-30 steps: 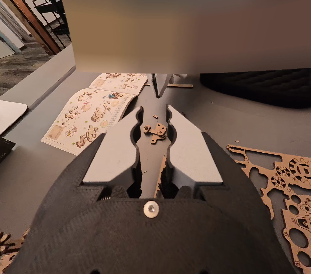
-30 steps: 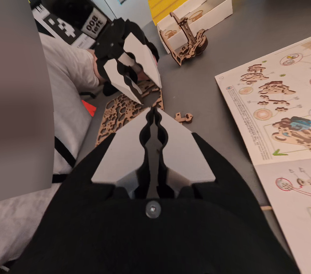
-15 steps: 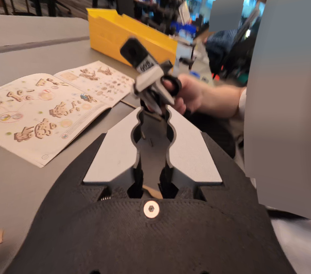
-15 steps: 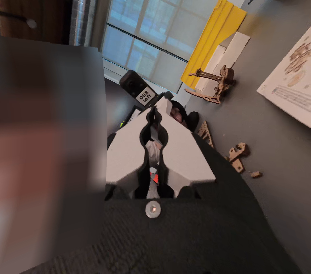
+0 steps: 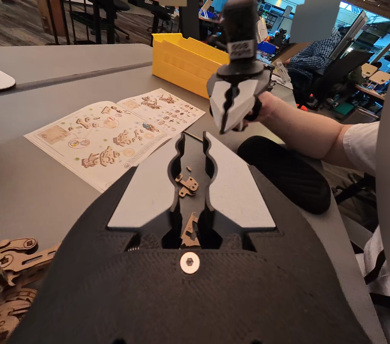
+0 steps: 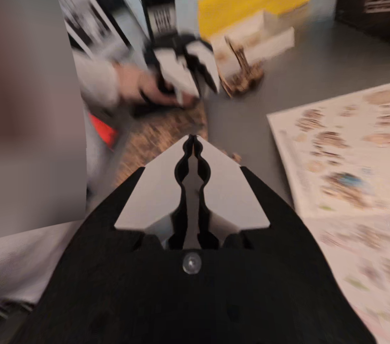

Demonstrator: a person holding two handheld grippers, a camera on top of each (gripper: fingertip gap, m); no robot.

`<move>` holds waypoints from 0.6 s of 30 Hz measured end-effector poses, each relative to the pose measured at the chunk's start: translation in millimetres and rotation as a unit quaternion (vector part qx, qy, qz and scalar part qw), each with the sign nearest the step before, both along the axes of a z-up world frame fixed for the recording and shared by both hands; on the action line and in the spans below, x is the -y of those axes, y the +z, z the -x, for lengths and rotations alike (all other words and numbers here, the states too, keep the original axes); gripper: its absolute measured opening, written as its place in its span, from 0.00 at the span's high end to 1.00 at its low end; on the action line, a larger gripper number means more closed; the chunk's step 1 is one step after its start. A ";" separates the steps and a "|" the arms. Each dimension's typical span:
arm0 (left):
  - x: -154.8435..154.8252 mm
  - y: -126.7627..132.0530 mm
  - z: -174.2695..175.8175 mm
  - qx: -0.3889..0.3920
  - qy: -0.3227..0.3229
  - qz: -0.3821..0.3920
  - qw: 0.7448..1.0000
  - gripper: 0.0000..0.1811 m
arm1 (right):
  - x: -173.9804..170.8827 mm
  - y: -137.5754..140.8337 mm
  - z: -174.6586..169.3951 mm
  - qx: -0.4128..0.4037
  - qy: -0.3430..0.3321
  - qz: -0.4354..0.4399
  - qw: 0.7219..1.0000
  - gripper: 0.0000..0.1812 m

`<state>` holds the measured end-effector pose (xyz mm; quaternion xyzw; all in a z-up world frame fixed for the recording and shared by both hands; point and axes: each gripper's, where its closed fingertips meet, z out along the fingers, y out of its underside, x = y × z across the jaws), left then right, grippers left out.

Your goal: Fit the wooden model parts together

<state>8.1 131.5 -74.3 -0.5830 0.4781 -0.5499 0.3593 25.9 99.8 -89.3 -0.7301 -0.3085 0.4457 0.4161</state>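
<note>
Small wooden part: flat, below-ahead of empty, parted left gripper; closed right gripper farther, above.

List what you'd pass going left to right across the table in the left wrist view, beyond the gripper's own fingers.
Open instruction booklet → yellow bin → right gripper, raised in the air → the person's hand holding it → black padded cushion.
</note>
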 end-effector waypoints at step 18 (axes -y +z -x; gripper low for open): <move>-7.1 -8.9 -2.0 -0.021 0.009 -0.046 0.999 0.92 | 33.4 -89.0 6.1 0.485 0.202 -0.125 0.842 0.96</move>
